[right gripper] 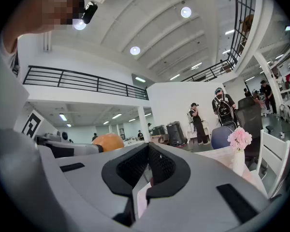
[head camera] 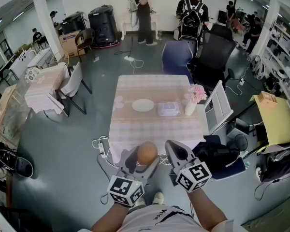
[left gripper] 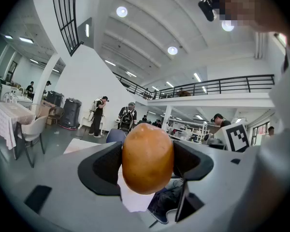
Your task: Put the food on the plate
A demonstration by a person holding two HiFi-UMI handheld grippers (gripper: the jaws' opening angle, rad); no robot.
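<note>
Two grippers are held level, close to the person's body. The left gripper (head camera: 145,156) pinches one round, orange-brown food item (left gripper: 147,157); its own view shows the widely spread jaws pressing both sides. The right gripper (head camera: 175,149) holds nothing, and its own view shows its jaws pressed together. Farther off, only the head view shows one white plate (head camera: 143,105) on the checked table (head camera: 135,134), well apart from the food. Right of the plate stand one clear container (head camera: 168,109) and one vase of pink flowers (head camera: 191,107) — the vase also shows in the right gripper view.

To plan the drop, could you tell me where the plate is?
In the head view, the plate lies centred on the table, left of the clear box.
</note>
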